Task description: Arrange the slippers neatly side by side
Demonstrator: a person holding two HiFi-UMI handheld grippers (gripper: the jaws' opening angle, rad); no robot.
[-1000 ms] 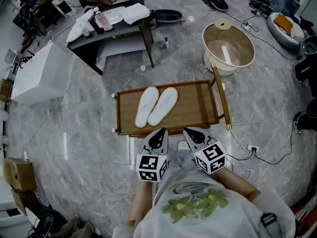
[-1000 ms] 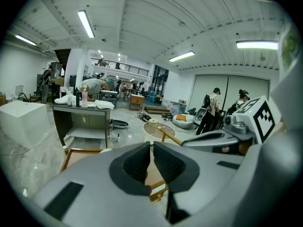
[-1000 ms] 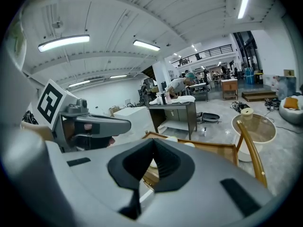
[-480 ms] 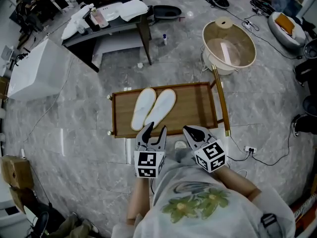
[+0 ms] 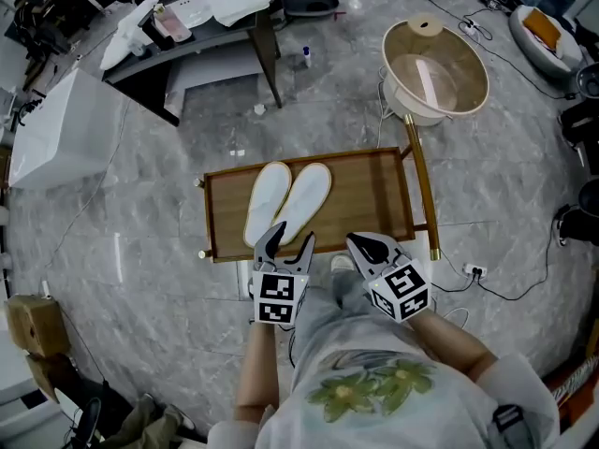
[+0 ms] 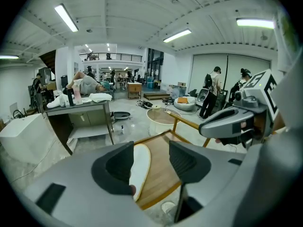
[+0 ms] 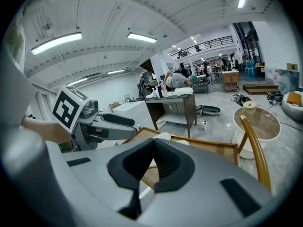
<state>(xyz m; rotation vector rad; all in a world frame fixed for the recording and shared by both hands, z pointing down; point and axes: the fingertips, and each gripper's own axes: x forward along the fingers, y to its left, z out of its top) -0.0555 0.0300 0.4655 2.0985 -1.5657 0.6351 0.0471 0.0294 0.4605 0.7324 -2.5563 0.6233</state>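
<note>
Slippers (image 5: 285, 201) lie touching, side by side, on the tray (image 5: 370, 204), just ahead of the left gripper (image 5: 291, 238). Its jaws are opening and press on nothing; one slipper (image 6: 140, 167) shows through the gap, just beyond the pads. The right gripper (image 5: 363, 245) hangs beside it at the tray's near edge, jaws pressed together and empty, with the slippers ahead to its left.

The head view looks steeply down from high above the wooden surface (image 5: 365, 204), centred in frame. The left gripper view and right gripper view sit low, close to its near edge, facing level across it into the room. All three share the surface, slippers (image 5: 288, 202), desk (image 5: 211, 40) and round tub (image 5: 468, 92).
</note>
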